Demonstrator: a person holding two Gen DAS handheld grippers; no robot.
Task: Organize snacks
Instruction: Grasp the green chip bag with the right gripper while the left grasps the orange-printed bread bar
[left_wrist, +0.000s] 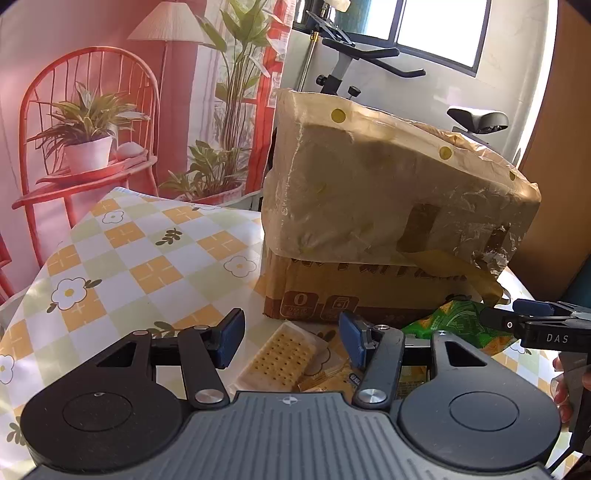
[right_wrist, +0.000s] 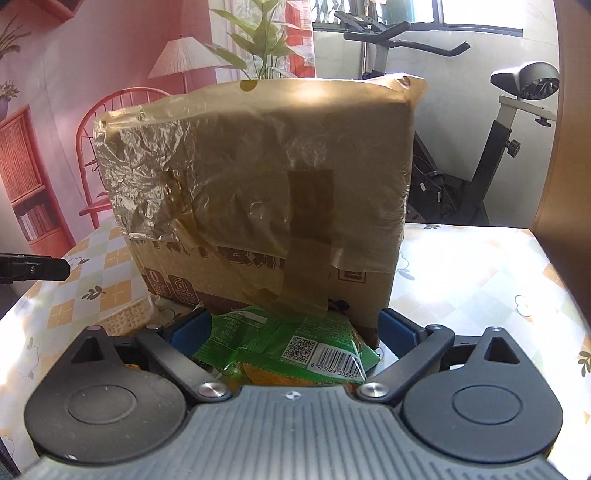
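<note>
- The left tool (left_wrist: 291, 341) is hovering low over the desk (left_wrist: 122, 258) with its blue pads standing apart and pressing on nothing; a clear-wrapped cracker packet (left_wrist: 275, 356) is lying flat on the desk between and just beyond them.
- A small yellow snack packet (left_wrist: 328, 369) is lying beside the crackers, partly under the tool's right finger.
- The right tool (right_wrist: 291, 328) is standing with its jaws spread wide, one on either side of a green snack bag (right_wrist: 295, 347); the pads are not pressing on it. The bag's barcode and QR code are facing up, in the lower centre of the right wrist view.
- In the left wrist view the same green bag (left_wrist: 448, 321) is showing at lower right, with the right tool's dark finger (left_wrist: 498, 319) reaching in over it from the right edge; part of a person's hand (left_wrist: 563, 384) is showing at that edge.
- A cardboard box (right_wrist: 266, 184), wrapped in crinkled plastic and brown tape, is filling the middle of both views directly behind the snacks, blocking the way forward.
- The desk is wearing a checked cloth in orange, pale green and white with flower prints, sunlit on the right.
- Behind, a pink printed backdrop (left_wrist: 92, 92) with a chair, lamp and plants is hanging at upper left; an exercise bike (right_wrist: 498, 129) is standing under a window at upper right.
</note>
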